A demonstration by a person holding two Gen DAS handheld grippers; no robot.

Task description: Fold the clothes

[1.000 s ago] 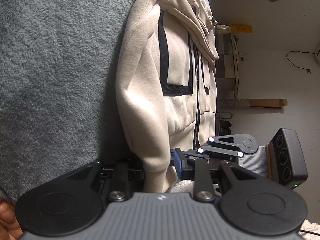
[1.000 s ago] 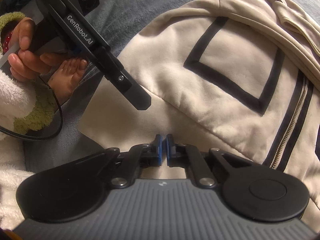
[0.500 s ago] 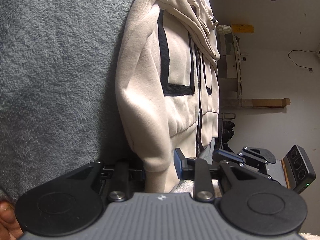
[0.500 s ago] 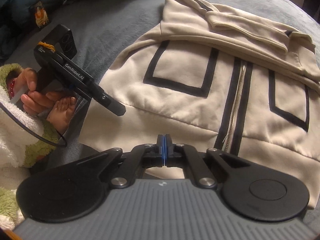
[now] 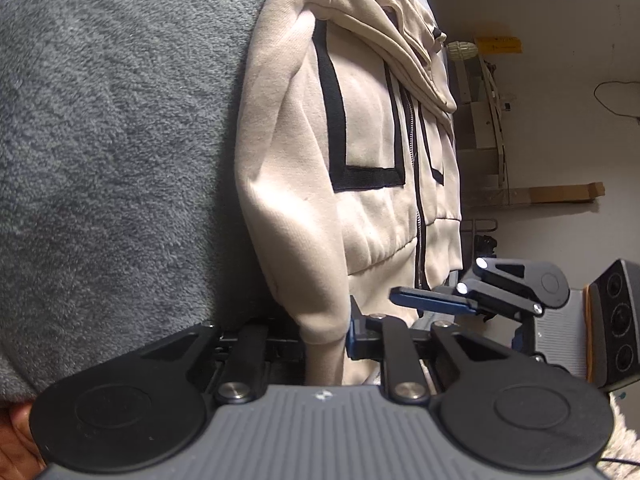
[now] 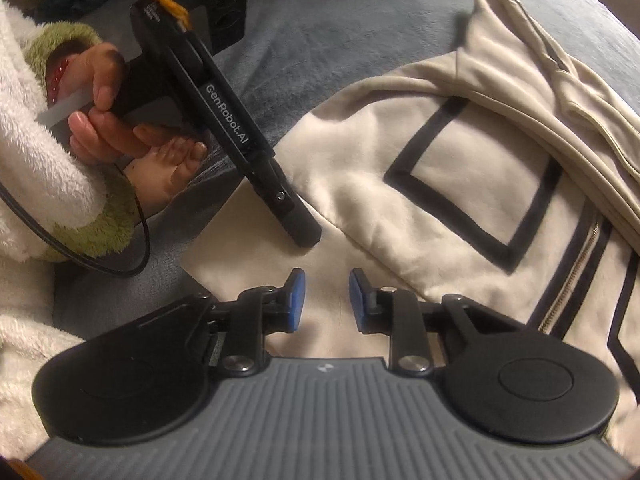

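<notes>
keep your left gripper (image 5: pixel 326 330) pinching the hoodie (image 6: pixel 400 200) sleeve cuff (image 5: pixel 322 326); your right gripper (image 6: pixel 323 298), fingers just parted and empty, should take the hem alongside.

The hoodie (image 6: pixel 460 208) lies flat on the blanket (image 5: pixel 112 140), the left gripper (image 6: pixel 308 236) over its near left edge and the right gripper (image 6: pixel 326 300) just beside it, above the hem.

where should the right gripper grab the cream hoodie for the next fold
Probably the bottom hem of the hoodie, just below the open right gripper, whose jaws have just been opening with nothing between them. Come from above, near the corner beside the left gripper, which pinches the sleeve cuff. The fabric lies flat on the grey blanket, so the edge is easiest to pinch.
</notes>
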